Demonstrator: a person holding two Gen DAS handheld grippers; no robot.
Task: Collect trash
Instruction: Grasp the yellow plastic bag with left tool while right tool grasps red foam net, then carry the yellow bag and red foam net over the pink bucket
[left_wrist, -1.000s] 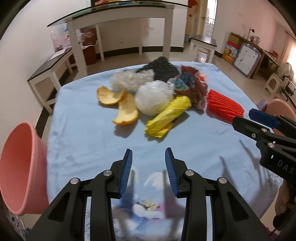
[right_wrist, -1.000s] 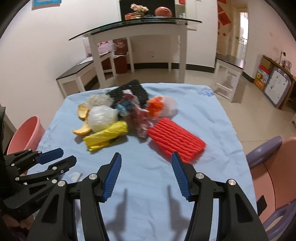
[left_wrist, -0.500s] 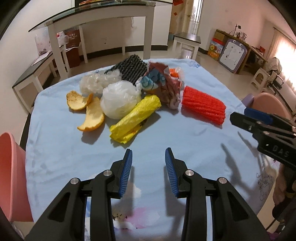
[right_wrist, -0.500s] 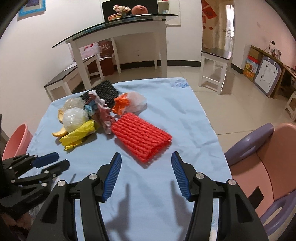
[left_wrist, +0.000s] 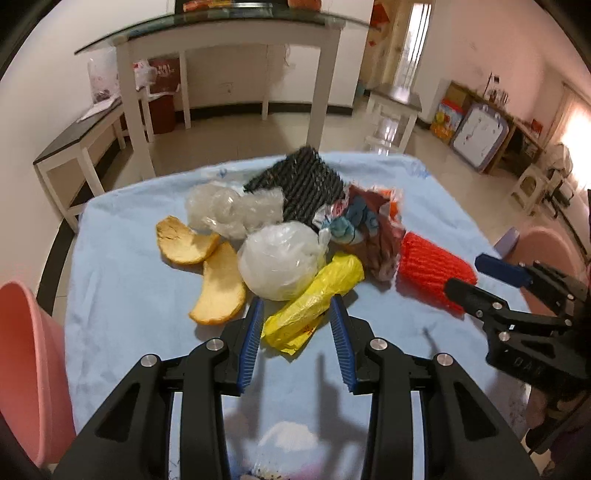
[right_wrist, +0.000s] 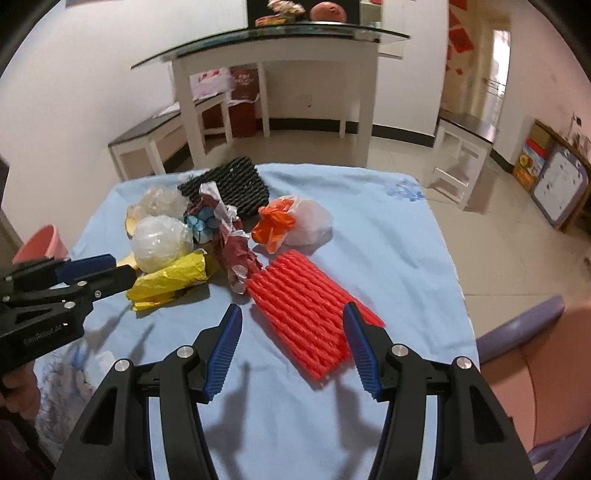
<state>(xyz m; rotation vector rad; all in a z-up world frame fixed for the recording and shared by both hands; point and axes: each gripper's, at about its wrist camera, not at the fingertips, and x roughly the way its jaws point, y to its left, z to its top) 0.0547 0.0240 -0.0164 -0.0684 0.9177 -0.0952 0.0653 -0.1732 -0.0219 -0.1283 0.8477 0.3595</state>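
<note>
Trash lies in a heap on the blue tablecloth (left_wrist: 122, 295). My left gripper (left_wrist: 297, 314) is open, its blue pads either side of the near end of a yellow plastic bag (left_wrist: 314, 299), not pressing it. Beside it lie a white bag ball (left_wrist: 280, 258), orange peels (left_wrist: 218, 284), a clear wrapper (left_wrist: 229, 210), black foam netting (left_wrist: 303, 184) and a crumpled snack wrapper (left_wrist: 369, 229). My right gripper (right_wrist: 291, 325) is open, straddling the red foam net sleeve (right_wrist: 310, 310), apart from it. An orange and white bag (right_wrist: 295, 221) lies behind the sleeve.
A pink bin (left_wrist: 26, 369) stands at the table's left edge. A pink and purple chair (right_wrist: 535, 350) sits at the right. A white glass-topped table (right_wrist: 280, 48) and low benches (left_wrist: 85, 147) stand on the floor beyond.
Both grippers have moved forward over the table toward the heap. The yellow bag now lies between the left pads, and the red sleeve between the right pads. Jaw widths look unchanged.
</note>
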